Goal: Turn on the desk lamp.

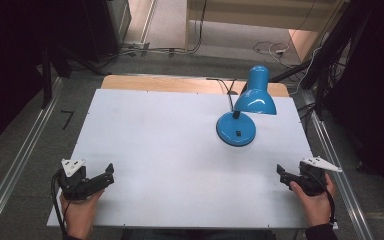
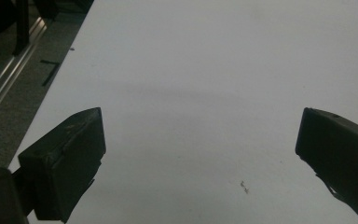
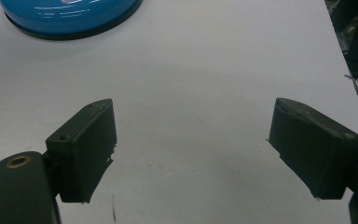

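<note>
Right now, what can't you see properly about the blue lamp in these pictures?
- High view: the lamp's shade faces down, so any bulb inside is hidden.
- High view: the small dark part on the lamp's base is too small to identify.
- Right gripper view: the top edge cuts the base off.
- High view: the cord runs off the table's far edge; its end is hidden.
</note>
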The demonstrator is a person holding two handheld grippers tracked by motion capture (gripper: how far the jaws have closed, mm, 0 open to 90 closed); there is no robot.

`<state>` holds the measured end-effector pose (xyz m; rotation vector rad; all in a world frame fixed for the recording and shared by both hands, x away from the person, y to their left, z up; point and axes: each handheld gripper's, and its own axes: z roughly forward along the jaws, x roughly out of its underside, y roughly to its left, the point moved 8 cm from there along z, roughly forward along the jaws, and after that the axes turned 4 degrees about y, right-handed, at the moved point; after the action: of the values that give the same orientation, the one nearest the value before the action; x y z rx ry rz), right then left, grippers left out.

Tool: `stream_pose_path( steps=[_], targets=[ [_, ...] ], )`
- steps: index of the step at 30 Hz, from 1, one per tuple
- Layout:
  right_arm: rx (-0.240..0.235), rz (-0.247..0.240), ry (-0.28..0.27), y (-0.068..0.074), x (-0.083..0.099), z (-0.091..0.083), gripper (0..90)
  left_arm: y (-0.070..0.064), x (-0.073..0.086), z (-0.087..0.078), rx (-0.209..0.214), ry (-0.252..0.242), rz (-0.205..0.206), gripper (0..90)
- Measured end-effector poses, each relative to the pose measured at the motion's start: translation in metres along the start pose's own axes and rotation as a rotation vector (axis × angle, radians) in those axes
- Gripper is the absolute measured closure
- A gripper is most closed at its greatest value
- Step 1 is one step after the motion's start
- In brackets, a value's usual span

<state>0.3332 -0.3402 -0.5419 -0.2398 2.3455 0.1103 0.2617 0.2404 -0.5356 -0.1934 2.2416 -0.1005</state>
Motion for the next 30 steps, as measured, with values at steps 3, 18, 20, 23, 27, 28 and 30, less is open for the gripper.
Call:
stream_pose_path(
  steps=[3,18,20,23,27,28,30],
  targets=[
    [-0.003,0.004,-0.008,0.001,-0.003,0.000,14.4,0.000,0.000,-0.001,0.000,-0.005,-0.002,2.2],
    [-0.039,-0.011,-0.007,0.014,-0.013,0.008,14.6,-0.001,0.000,0.000,0.002,-0.001,0.000,2.2],
    [-0.044,-0.016,-0.009,0.017,-0.015,0.009,14.6,0.000,0.000,0.000,0.001,0.000,0.001,2.2],
    [-0.053,-0.020,-0.013,0.020,-0.018,0.010,14.6,0.000,0.000,0.000,0.002,-0.001,0.001,2.2],
    [-0.057,-0.022,-0.012,0.022,-0.020,0.012,14.7,0.000,0.000,0.000,0.002,-0.002,0.000,2.2],
    [-0.056,-0.024,-0.013,0.022,-0.021,0.013,14.8,0.000,0.000,0.000,0.002,-0.001,0.000,2.2],
    [-0.058,-0.018,-0.009,0.022,-0.021,0.014,14.8,0.000,0.000,0.000,0.002,-0.002,0.001,2.2]
  ],
)
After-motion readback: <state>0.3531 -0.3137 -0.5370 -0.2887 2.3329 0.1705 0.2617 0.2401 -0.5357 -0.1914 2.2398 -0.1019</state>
